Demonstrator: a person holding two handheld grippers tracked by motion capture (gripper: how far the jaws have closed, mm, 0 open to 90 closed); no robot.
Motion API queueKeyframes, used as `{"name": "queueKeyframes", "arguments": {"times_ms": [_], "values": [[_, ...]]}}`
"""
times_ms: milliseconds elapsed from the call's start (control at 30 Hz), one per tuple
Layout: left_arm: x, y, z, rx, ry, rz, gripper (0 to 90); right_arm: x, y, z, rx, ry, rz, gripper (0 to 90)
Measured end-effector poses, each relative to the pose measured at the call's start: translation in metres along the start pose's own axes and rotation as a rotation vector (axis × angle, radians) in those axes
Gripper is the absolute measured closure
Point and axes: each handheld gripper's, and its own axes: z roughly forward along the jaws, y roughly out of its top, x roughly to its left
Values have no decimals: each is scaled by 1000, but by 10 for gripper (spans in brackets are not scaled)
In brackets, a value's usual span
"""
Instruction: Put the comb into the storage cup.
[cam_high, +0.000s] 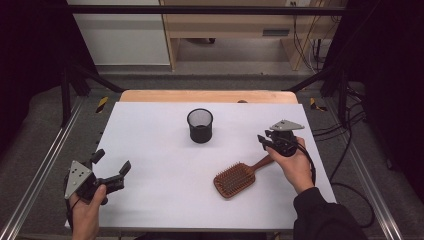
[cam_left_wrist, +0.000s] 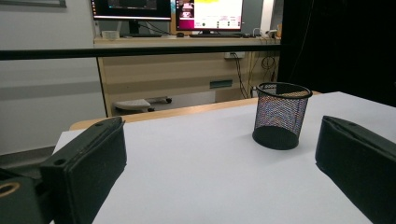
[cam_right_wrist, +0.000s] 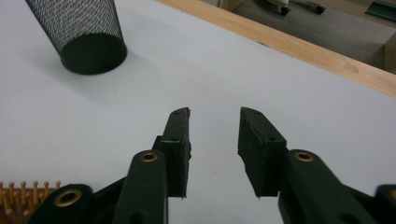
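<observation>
- My right gripper (cam_high: 263, 141), jaws partly apart around nothing, is hovering above the hairbrush (cam_high: 239, 177) handle, its bristles at my 7 o'clock.
- My left gripper (cam_high: 111, 168), jaws wide apart, is idling; mesh cup (cam_left_wrist: 281, 115) at 1 o'clock.

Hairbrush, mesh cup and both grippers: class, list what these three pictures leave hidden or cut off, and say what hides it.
- Hairbrush handle: in the high view its far end goes under the right gripper, so contact is unclear.
- Hairbrush in the right gripper view: bristles cut by the bottom-left edge.
- Mesh cup: top cut by the upper edge in the right gripper view.
- Cup contents: too dark to tell in the high view.
- Left gripper: jaw bases cut by the frame edges.
</observation>
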Motion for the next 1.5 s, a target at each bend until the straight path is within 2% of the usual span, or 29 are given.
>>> {"name": "queueKeyframes", "arguments": {"times_ms": [100, 133, 400, 567, 700, 833, 1000, 1167, 1500], "values": [[0, 0, 0, 1, 1, 0, 23, 2, -4, 2, 18, 3, -24, 701], [0, 0, 0, 2, 1, 0, 24, 4, -8, 3, 34, 5, -43, 741], [-1, 0, 0, 3, 3, 4, 25, 3, -18, 6, 86, 14, -60, 900], [0, 0, 0, 4, 7, 0, 27, 4, -21, 11, 129, 29, -66, 900], [0, -1, 0, 7, 5, 3, 27, 3, -28, 20, 198, 36, -69, 900], [-1, -1, 1, 8, 5, 6, 27, 3, -33, 25, 240, 47, -70, 900], [0, -1, 0, 8, 6, 3, 27, 3, -39, 27, 266, 56, -71, 900], [0, -1, 0, 8, 5, 5, 27, 7, -44, 22, 310, 86, -72, 900], [-2, -1, 1, 13, 0, 0, 28, 12, -62, -1, 315, 127, -40, 900]]}}
